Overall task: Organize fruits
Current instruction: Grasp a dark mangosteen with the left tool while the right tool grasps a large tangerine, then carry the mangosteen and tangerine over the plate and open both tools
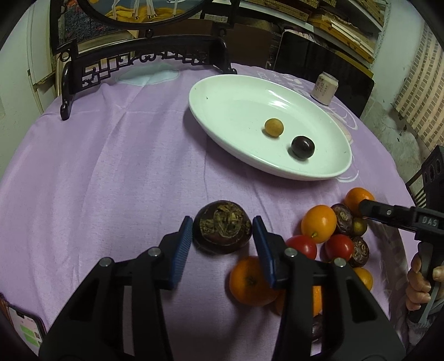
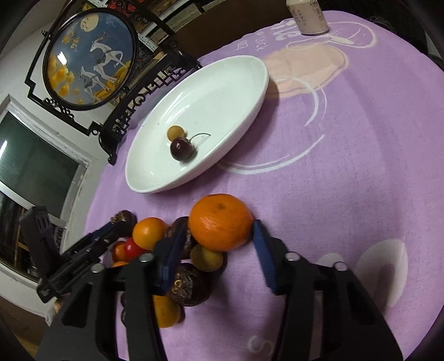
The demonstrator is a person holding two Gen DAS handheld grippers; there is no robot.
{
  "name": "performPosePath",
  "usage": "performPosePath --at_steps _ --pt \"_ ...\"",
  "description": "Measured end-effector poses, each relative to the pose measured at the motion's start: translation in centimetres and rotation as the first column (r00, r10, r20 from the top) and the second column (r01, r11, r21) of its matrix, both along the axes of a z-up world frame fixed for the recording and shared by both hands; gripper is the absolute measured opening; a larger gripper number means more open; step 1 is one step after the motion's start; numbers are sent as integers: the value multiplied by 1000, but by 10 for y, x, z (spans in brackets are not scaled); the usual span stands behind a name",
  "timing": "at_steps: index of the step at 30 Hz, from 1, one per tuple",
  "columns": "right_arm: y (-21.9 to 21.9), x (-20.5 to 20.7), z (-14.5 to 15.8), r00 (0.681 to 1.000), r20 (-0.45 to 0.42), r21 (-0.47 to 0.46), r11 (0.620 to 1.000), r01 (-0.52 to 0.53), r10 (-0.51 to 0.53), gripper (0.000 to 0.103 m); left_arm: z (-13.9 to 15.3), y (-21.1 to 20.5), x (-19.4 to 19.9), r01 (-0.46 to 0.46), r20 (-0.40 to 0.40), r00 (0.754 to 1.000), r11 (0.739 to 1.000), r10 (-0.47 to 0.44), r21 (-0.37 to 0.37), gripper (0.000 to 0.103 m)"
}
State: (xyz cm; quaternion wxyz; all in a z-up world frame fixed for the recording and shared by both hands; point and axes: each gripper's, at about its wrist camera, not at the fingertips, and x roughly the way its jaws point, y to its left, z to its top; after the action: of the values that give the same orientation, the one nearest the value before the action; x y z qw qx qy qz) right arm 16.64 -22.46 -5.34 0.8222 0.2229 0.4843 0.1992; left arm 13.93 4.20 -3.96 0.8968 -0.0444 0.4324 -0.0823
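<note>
A dark mangosteen (image 1: 222,226) rests on the purple cloth, and the blue pads of my left gripper (image 1: 222,230) are shut on its two sides. My right gripper (image 2: 219,236) is shut on a large orange (image 2: 220,222) at the far edge of a fruit pile. The pile holds a smaller orange (image 1: 318,223), red tomatoes (image 1: 339,247) and dark wrinkled fruits (image 2: 188,286). One right gripper finger (image 1: 388,213) reaches that orange (image 1: 358,198) from the right. The white oval plate (image 1: 222,91) (image 2: 222,91) holds a small yellow fruit (image 1: 274,127) and a dark cherry (image 1: 302,146).
A drink can (image 1: 324,88) (image 2: 308,16) stands beyond the plate. A black carved stand with a round painted screen (image 1: 144,59) (image 2: 91,55) lines the table's far edge. A phone (image 1: 26,330) lies at the near left. A hand (image 1: 419,280) grips the right tool's handle.
</note>
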Motion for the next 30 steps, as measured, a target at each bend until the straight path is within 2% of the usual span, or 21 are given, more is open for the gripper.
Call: performPosePath --at_steps 12,18,21,24,30 --pt "-6 -3 9 999 40 -15 1000 14 -13 45 17 8 -5 -9 38 999 999 11 -46 45" --pt "-17 -11 28 993 105 -19 999 51 -49 45 34 4 -1 2 66 998 998 2 -65 45" --pt "-18 -11 43 984 163 -40 996 81 -74 45 47 -4 12 4 90 996 999 0 -50 45" --pt "-13 1 53 980 185 -66 994 87 -74 45 56 -17 37 10 96 995 1000 -7 -30 45" --pt "8 46 51 984 170 -118 990 79 -59 45 43 -31 76 11 60 998 999 -9 -40 45"
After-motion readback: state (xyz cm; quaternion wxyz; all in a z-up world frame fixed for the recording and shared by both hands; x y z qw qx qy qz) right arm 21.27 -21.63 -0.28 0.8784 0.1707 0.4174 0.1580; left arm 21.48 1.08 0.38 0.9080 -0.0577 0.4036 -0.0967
